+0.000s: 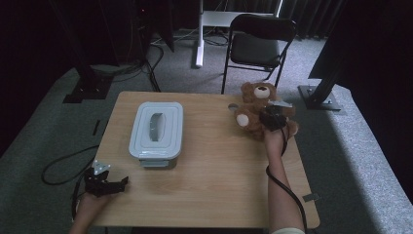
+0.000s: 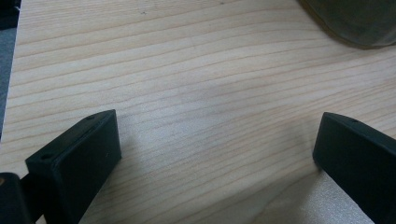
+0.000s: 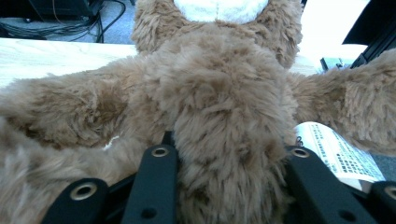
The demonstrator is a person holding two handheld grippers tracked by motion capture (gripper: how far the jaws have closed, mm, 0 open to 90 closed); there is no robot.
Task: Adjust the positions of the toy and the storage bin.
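Brown plush fur marked the teddy bear (image 1: 254, 109), which sat at the upper right of the high view, on the far right corner of the table (image 1: 214, 180), its head toward the top of the frame and one pale foot pad turned to the left. In the right tool view the bear's body (image 3: 224, 107) rose up the middle of the frame, its arms spread toward both edges and its white muzzle at the top, with a printed white label (image 3: 337, 151) lying at the lower right under one arm. The right tool (image 1: 272, 118) sat over the bear's lower body in the high view, and in its own view the two black jaws stood on either side of the bear's torso with the fur bulging between them, so it was closed on the bear. To the left of the bear, in the upper middle of the high view, a grey lidded box (image 1: 157, 130) stood on the table, well apart from the toy. The left tool (image 1: 103, 180) rested at the lower left of the high view, near the table's front left corner; its own view showed its jaws wide apart over bare wood, with nothing between them. A black folding chair (image 1: 260, 46) stood beyond the table at the top of the frame.
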